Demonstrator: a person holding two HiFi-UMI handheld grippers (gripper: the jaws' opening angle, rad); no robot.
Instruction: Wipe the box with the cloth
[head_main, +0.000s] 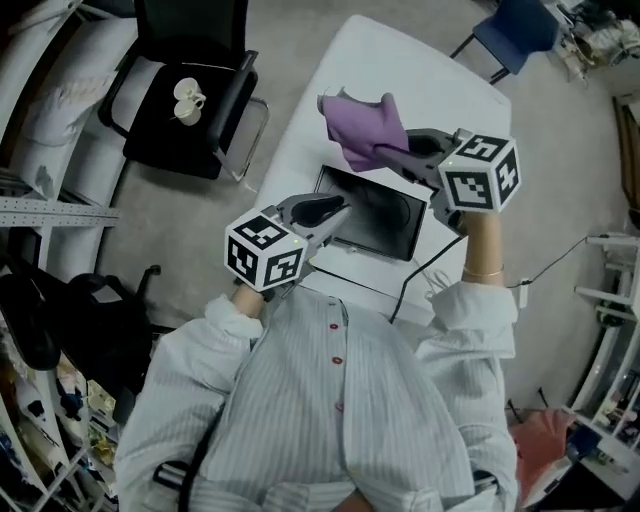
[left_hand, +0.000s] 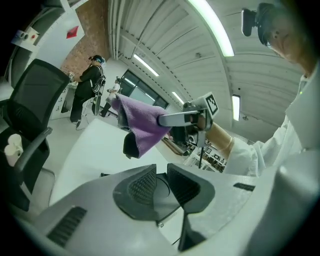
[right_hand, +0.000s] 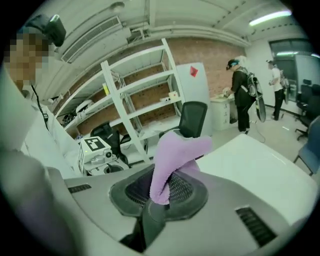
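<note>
The person stands at the white desk (head_main: 400, 70) with both tools held up off its surface. The right gripper (head_main: 400, 152) has its fingers (right_hand: 135, 192) clamped on a bunched edge of the purple cloth (head_main: 368, 128). The cloth hangs in the air just beyond the far edge of the box (head_main: 372, 215), at about 12 o'clock from it. The box is a shallow, dark, open one and lies flat on the desk straight in front of the person. A cable (head_main: 412, 282) runs past its 5 o'clock corner. The left gripper (head_main: 335, 208) hovers at the box's 9 o'clock side, its fingers (left_hand: 141, 186) a modest way apart with nothing between them (only pale desk shows through the gap).

As I read it, the wiping stroke is not under way: the cloth is up and touches nothing. To do it well, I would bring the cloth down until a broad fold lies flat on the box, rather than dabbing with the dangling tip. Then I would draw it in overlapping passes from 12 o'clock towards 6. The free gripper looks best used pressed against the 9 o'clock rim, since a light box may slide under the drag. The cable is worth keeping out of the cloth's path.
</note>
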